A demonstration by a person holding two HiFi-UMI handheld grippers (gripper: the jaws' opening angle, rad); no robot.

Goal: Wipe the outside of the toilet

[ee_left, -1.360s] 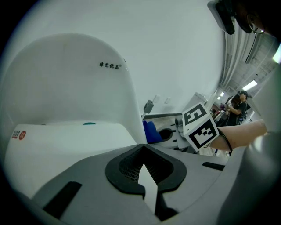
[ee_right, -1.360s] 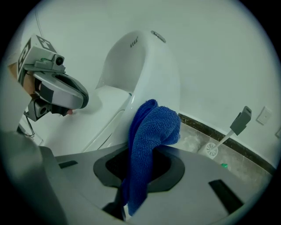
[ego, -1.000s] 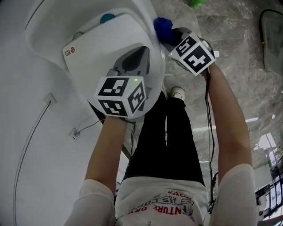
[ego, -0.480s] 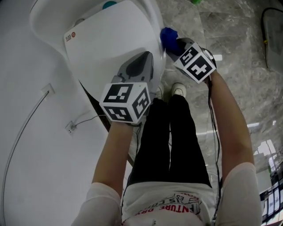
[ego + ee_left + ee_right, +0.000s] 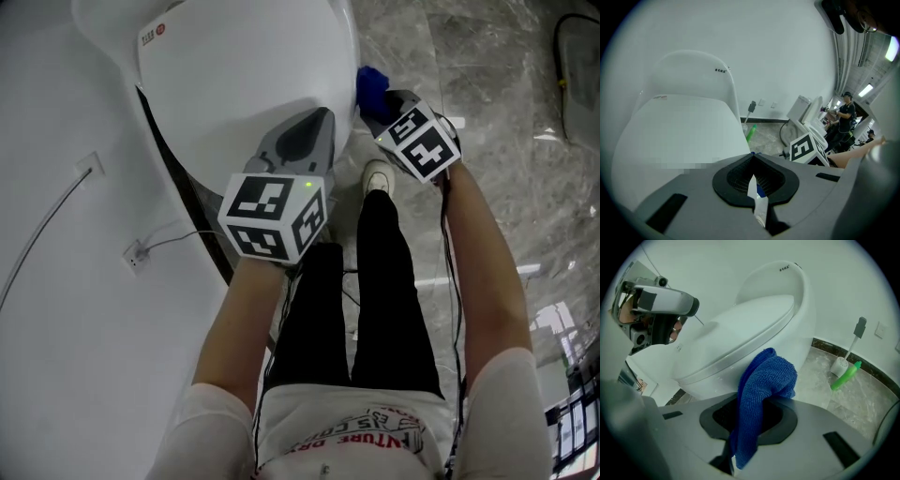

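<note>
Marble floor [image 5: 506, 84] surrounds the white toilet [image 5: 792, 341]. Right gripper [image 5: 761, 401] clenches a blue cloth [image 5: 766, 376] by a fold; it looks soft, light and floppy, bunched ahead of the jaws just beside the slick, hard bowl. Left gripper [image 5: 752, 155], pinched together empty, hovers over the lid [image 5: 234, 84].

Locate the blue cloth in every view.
Head view: blue cloth upper right of centre, beside the toilet lid.
Left gripper view: not clearly visible; only a blue sliver low centre.
Right gripper view: centre, clamped in the right gripper.
Shared landmark: that white toilet lid.
</note>
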